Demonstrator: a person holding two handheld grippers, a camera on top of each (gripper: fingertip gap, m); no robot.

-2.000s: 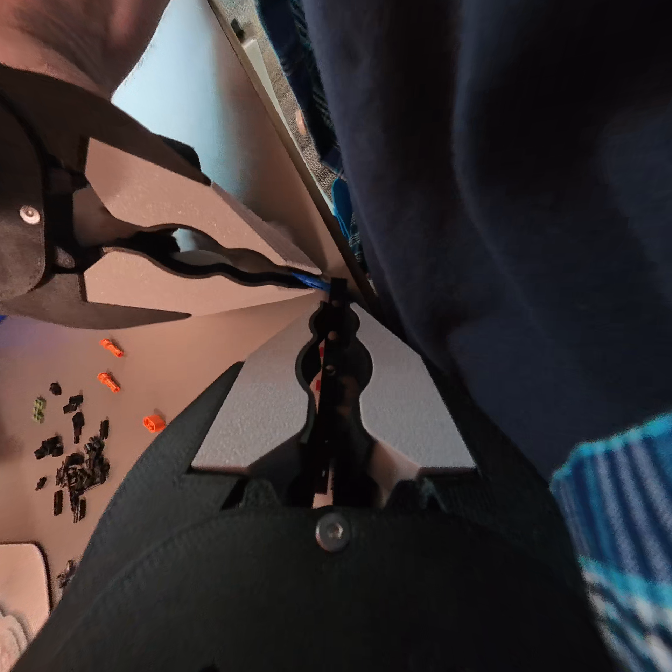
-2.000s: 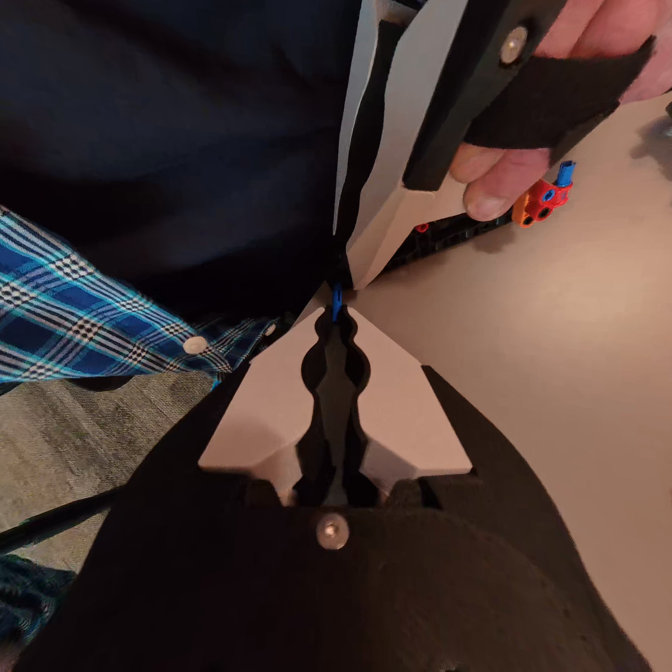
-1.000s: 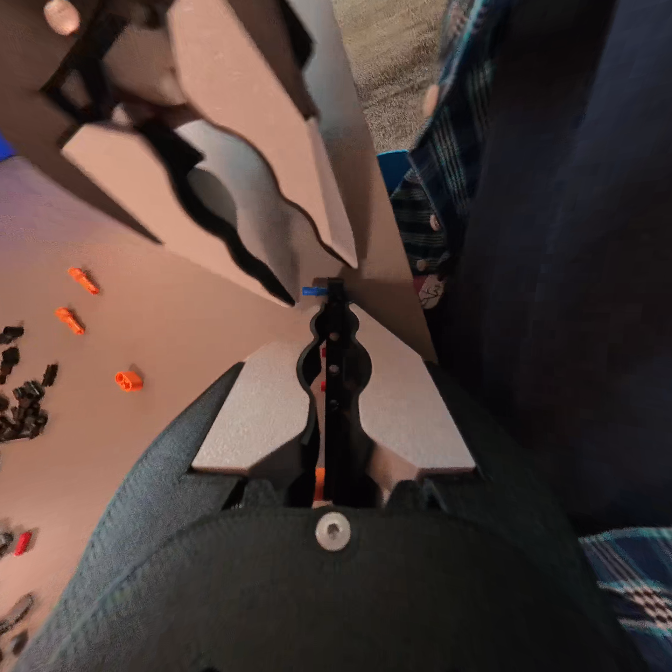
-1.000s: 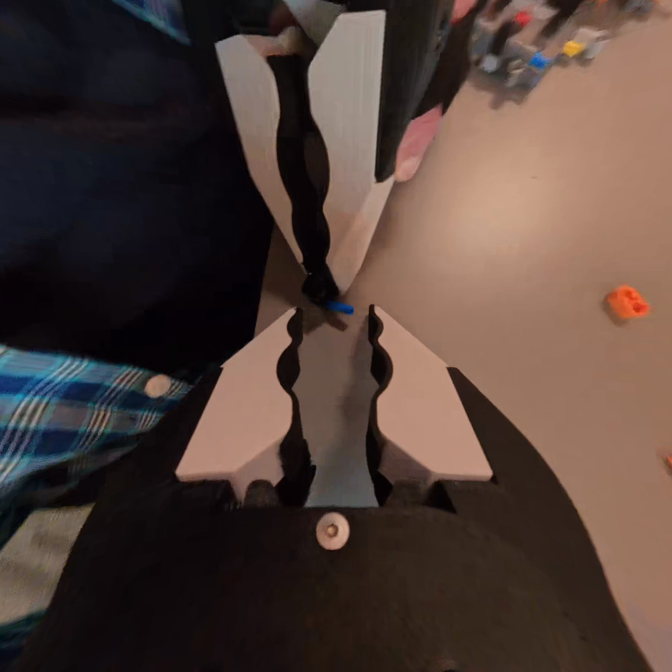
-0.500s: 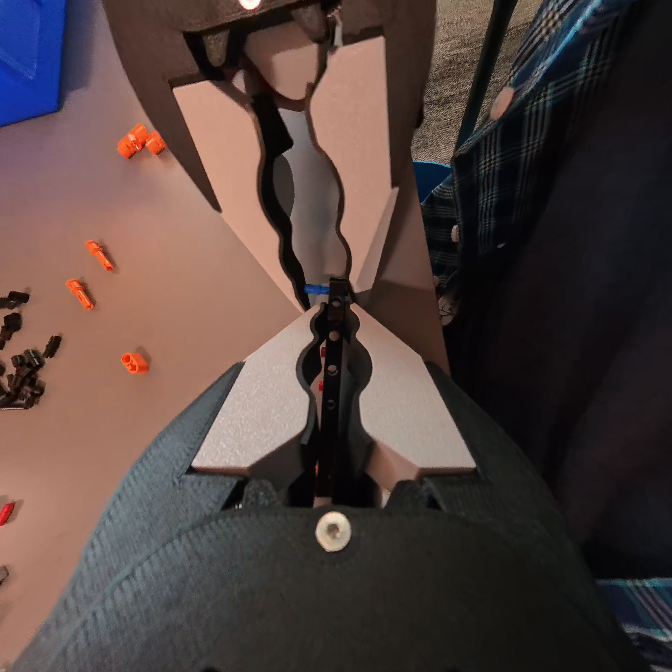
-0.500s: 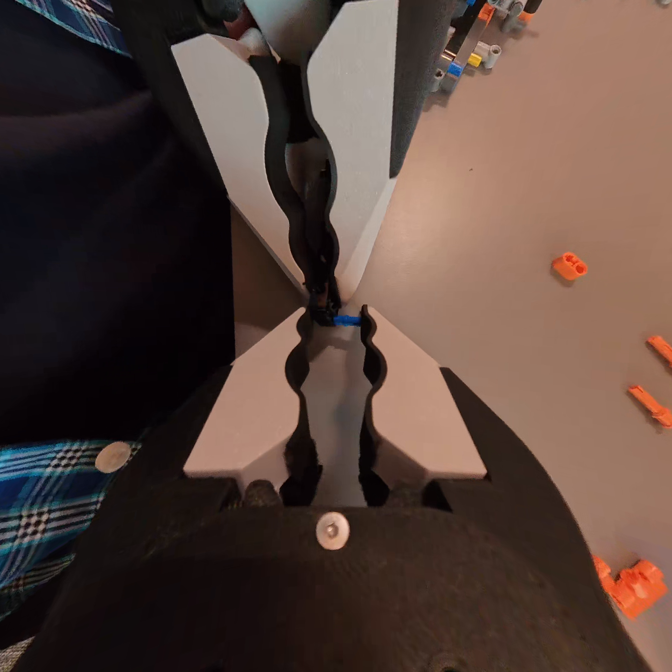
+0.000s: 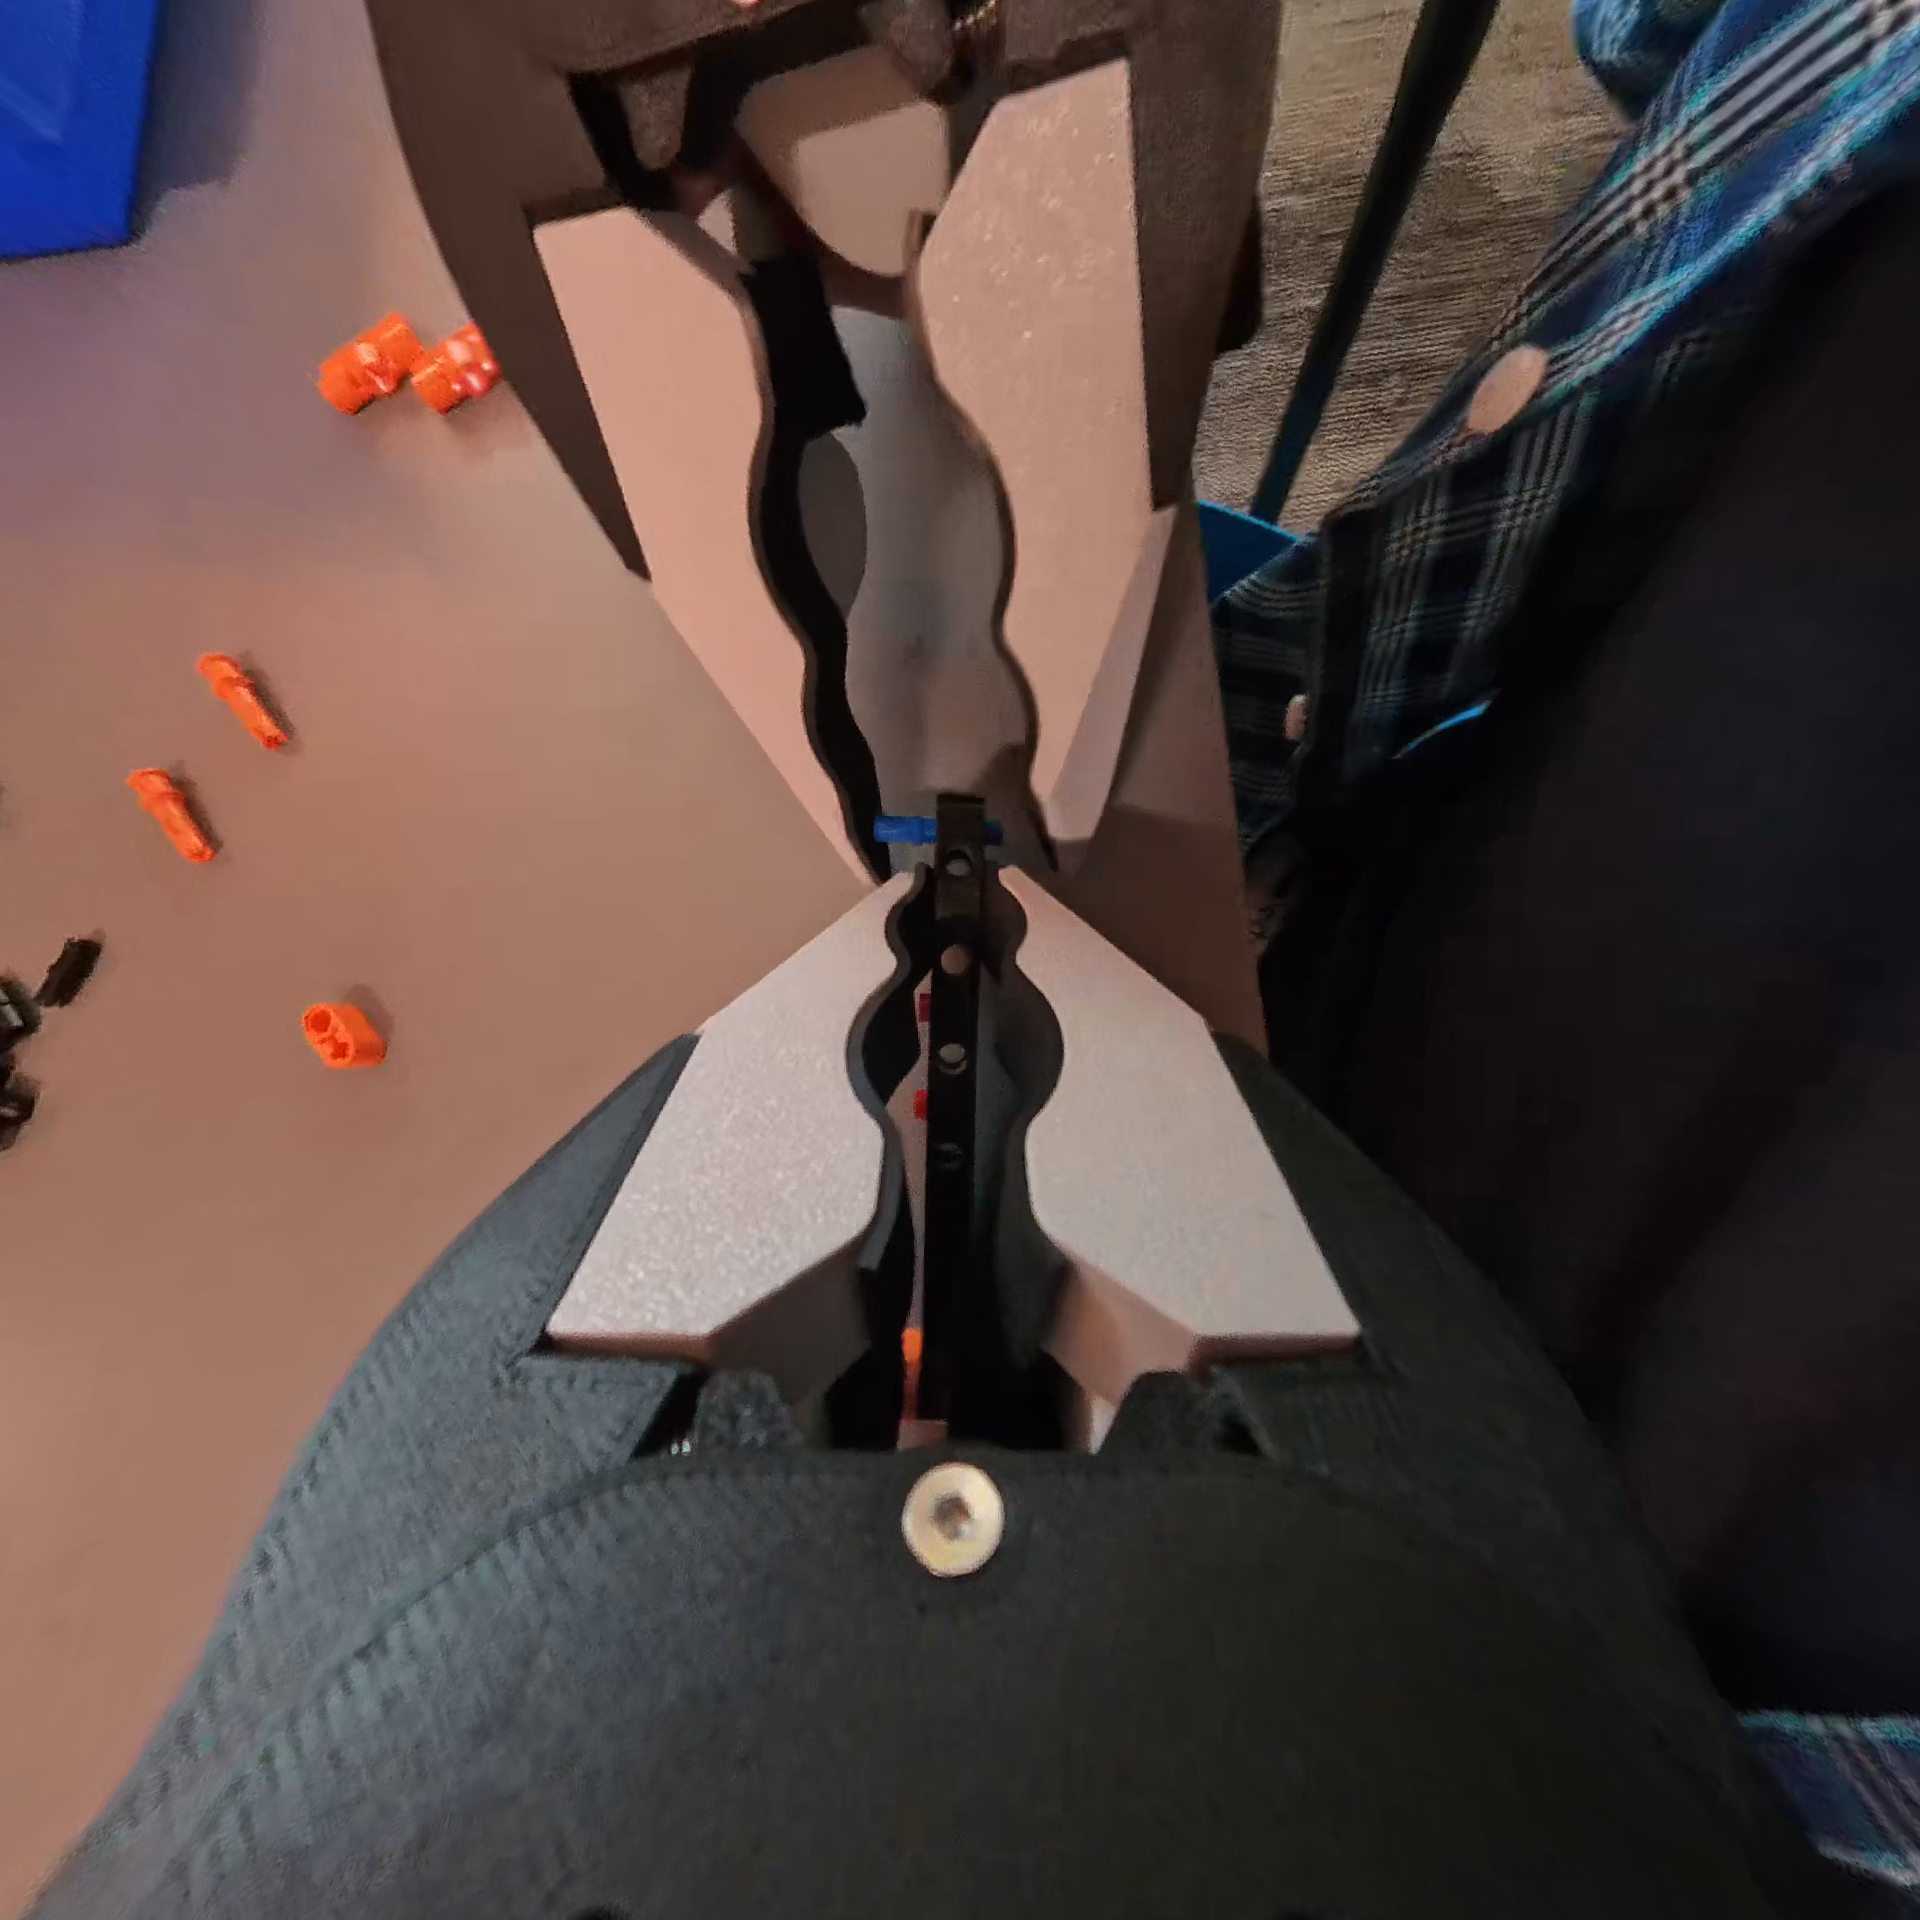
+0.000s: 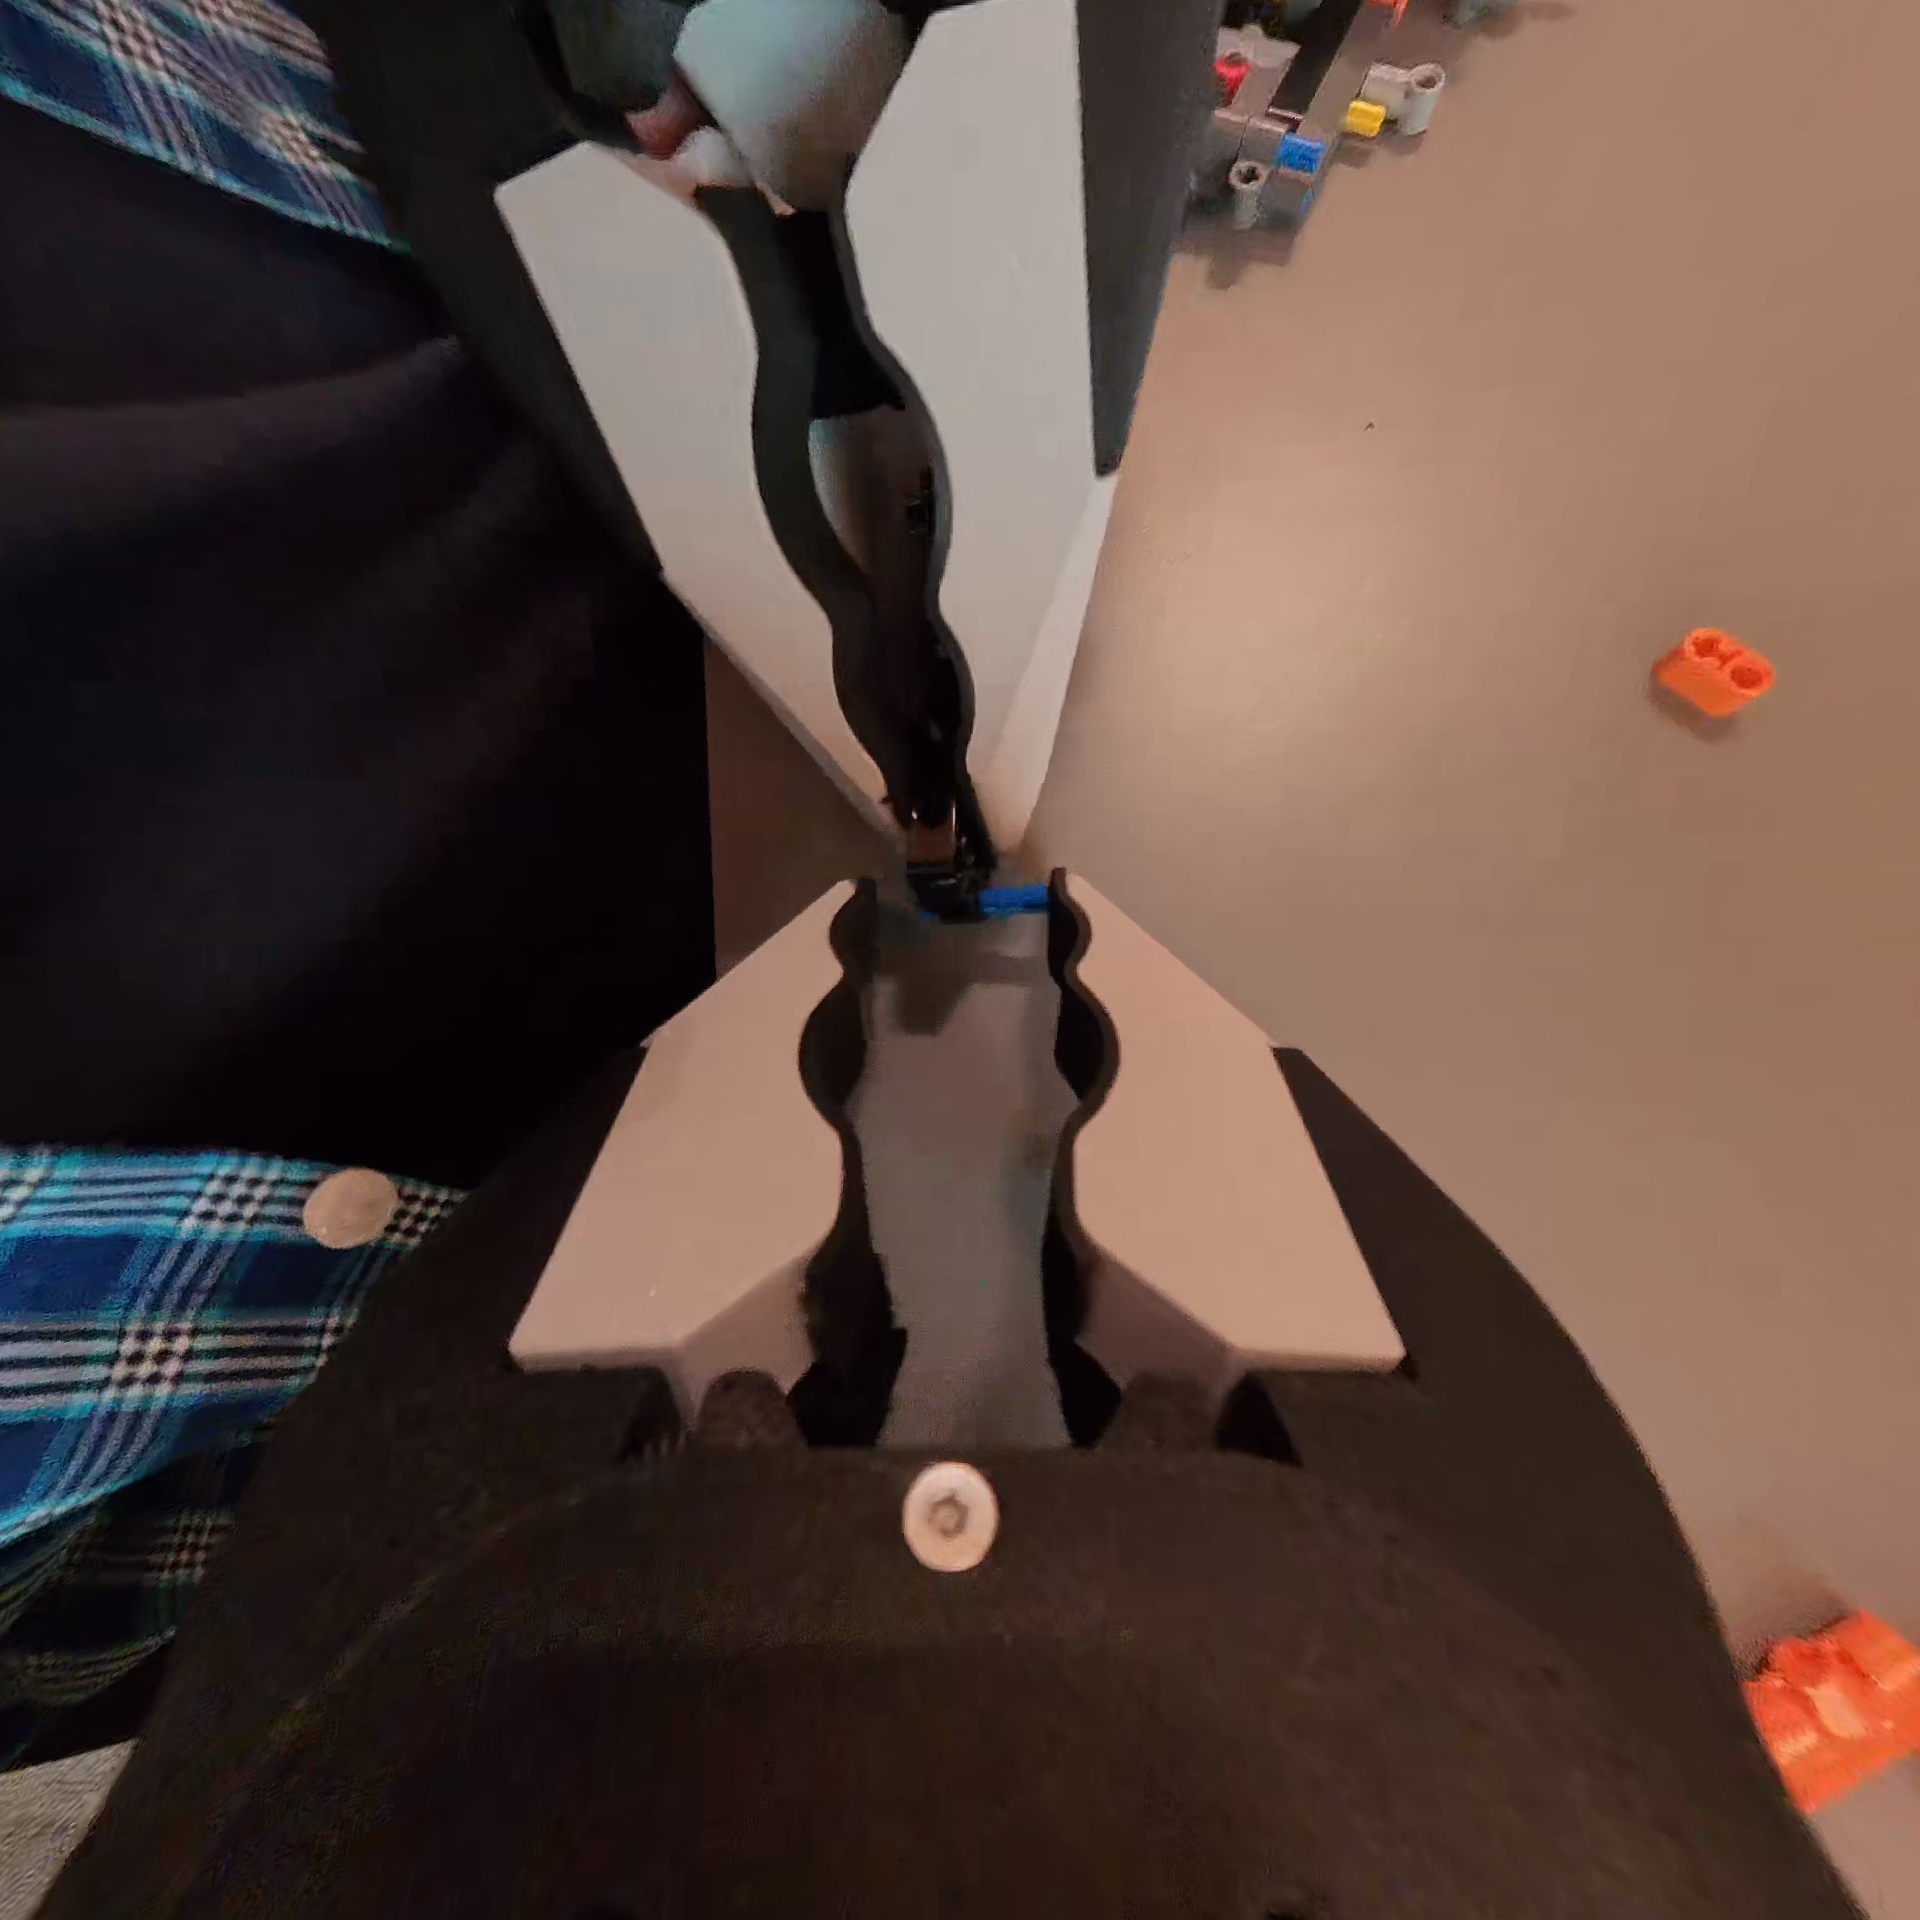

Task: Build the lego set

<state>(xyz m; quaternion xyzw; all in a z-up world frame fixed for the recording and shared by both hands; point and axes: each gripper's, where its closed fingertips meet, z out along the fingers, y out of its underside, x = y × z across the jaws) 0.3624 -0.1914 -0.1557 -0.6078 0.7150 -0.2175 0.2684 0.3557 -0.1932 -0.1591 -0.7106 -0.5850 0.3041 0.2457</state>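
Note:
My left gripper [image 7: 956, 883] is shut on a long black holed beam [image 7: 951, 1049] that runs between its fingers and sticks out past the tips. A small blue pin [image 7: 902, 829] sits crosswise through the beam's end hole. My right gripper [image 8: 956, 896] is open and faces the left one tip to tip, its fingertips on either side of the beam end and pin [image 8: 1013, 899]. In the right wrist view the left gripper [image 8: 935, 821] comes down from the top, holding the beam [image 8: 940, 883]. In the left wrist view the right gripper [image 7: 951, 800] comes from the top.
On the table to the left lie two orange pins [image 7: 244, 701], an orange connector [image 7: 343, 1036], an orange pair [image 7: 410, 366], black bits [image 7: 62, 966] and a blue box [image 7: 62, 125]. A grey part-built assembly [image 8: 1299, 125] stands far off. The person's dark clothing is close by. Left and right tips are no more than a few centimetres apart.
The right gripper let go of the blue pin, opened, and swung round to face the left gripper head on. Its open fingers now straddle the pin, which stays in the beam.

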